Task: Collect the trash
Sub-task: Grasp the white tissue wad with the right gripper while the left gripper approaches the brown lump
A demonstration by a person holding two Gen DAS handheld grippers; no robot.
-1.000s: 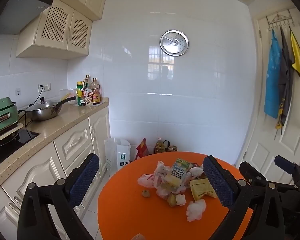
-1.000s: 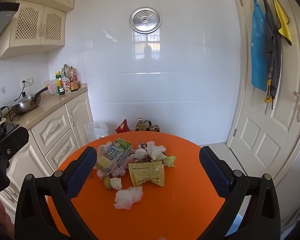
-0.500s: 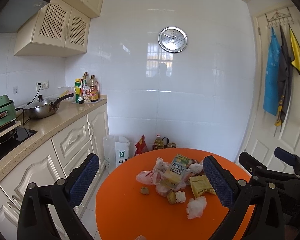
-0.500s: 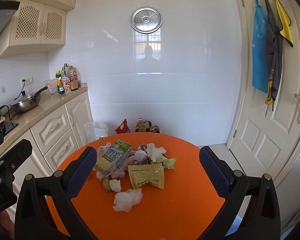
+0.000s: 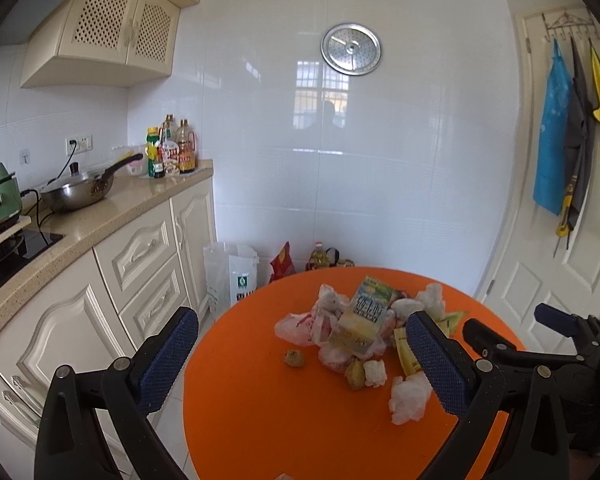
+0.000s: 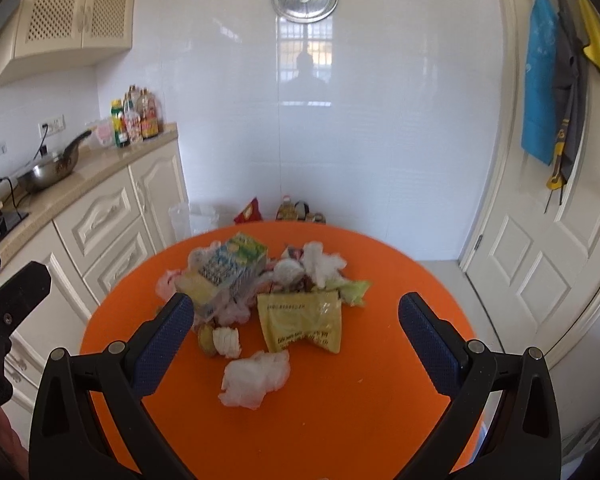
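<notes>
A heap of trash lies on a round orange table: a yellow-green drink carton, a yellow snack wrapper, a crumpled white tissue, pink plastic bags and small food scraps. In the left wrist view the carton tops the heap and a white tissue lies at its near right. My right gripper hangs open above the table's near side, the heap between and beyond its fingers. My left gripper is open too, off the table's left edge. Neither holds anything.
Cream cabinets and a counter with a wok and bottles run along the left. Bags and bottles stand on the floor by the tiled wall. A white door with hanging cloths is on the right.
Both grippers have moved closer to the table and tilted down, so the trash heap looms larger. Nothing on the table has shifted, and both stay open.
</notes>
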